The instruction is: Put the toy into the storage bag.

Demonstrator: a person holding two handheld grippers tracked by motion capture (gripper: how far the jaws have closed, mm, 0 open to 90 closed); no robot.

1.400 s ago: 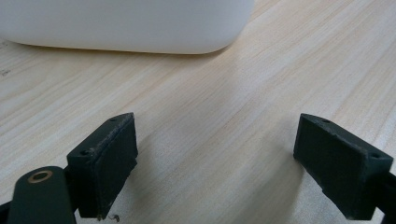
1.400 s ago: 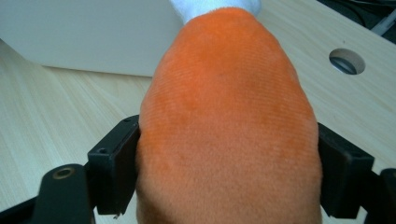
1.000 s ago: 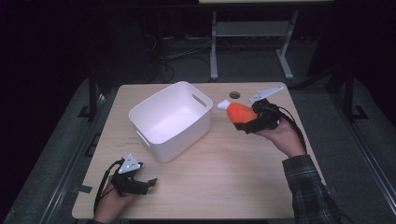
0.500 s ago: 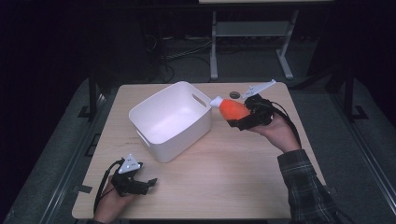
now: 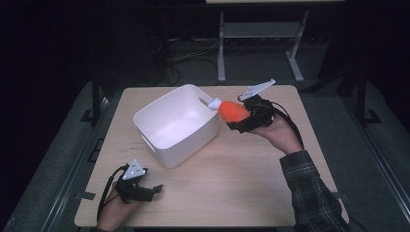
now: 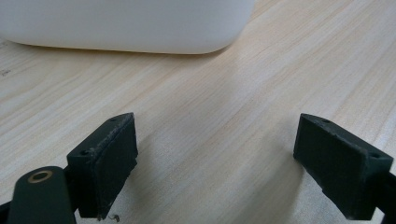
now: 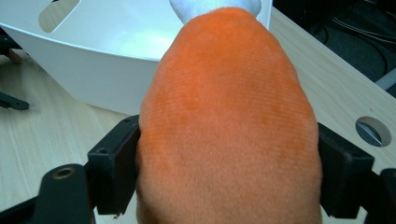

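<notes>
While the right gripper point(image 5: 240, 117) squeezes the orange toy point(image 5: 234, 110) by the white tub's point(image 5: 164, 143) rim, dropping it inside is left. Left gripper point(image 5: 155, 188) rests on the desk point(image 5: 251, 183), fingers point(image 6: 105, 158) apart.

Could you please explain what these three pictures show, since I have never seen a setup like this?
There is no robot here: a person sits at a wooden table and holds a hand tool with two black jaws in each hand. The high view comes from a fixed camera above the table. The other two come from small cameras riding on the tools, looking along their jaws.

On the table stands a white tub with cut-out handles. The right gripper is shut on an orange plush toy with a white tip, lifted beside the tub's rim; in the right gripper view the toy bulges between the two pads. The left gripper rests near the table's front edge, its jaws open with only bare wood between them in the left gripper view.
</notes>
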